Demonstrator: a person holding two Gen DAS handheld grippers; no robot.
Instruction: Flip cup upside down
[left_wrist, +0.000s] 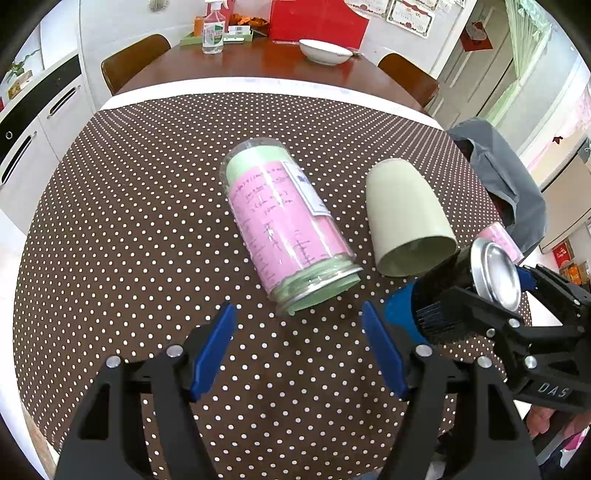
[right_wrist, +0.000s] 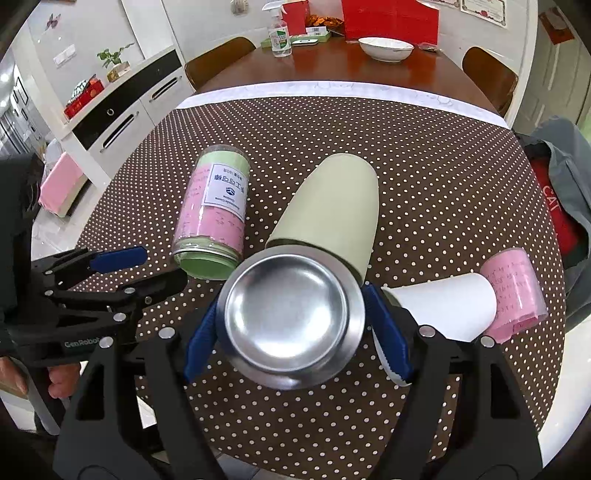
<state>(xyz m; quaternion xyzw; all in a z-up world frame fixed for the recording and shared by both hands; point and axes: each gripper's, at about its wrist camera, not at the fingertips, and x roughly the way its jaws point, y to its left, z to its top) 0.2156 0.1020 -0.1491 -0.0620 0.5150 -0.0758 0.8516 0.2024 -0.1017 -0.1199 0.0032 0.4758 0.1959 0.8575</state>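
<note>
R claw (right_wrist: 291, 325) is pinching a steel cup (right_wrist: 291, 321), blue pads on its 9 and 3 o'clock sides, held above the bench (right_wrist: 443, 177). In the R wrist view a round dished steel face points straight back at the lens, so the cup's long axis runs along the claw's fingers toward 12 o'clock; can't tell for sure if that face is the base or the mouth. From the L wrist view the same cup sits at approx 3 o'clock, tilted, so the R hand has it and the L is just beside. L claw (left_wrist: 299, 343) is spread wide, nothing between the pads, hovering over the dotted cloth. My read: the flip turns on a wrist roll about that axis, then setting down clear of the clutter ahead. Count: 1 steel cup, 1 pale green cup (right_wrist: 332, 206) lying on its side at 12 o'clock, 1 big clear jar (right_wrist: 214, 210) w/ pink paper at 10 o'clock, 1 small pink-papered jar (right_wrist: 513, 288) at 3 o'clock, 1 white paper cone (right_wrist: 450, 306) beside it.
</note>
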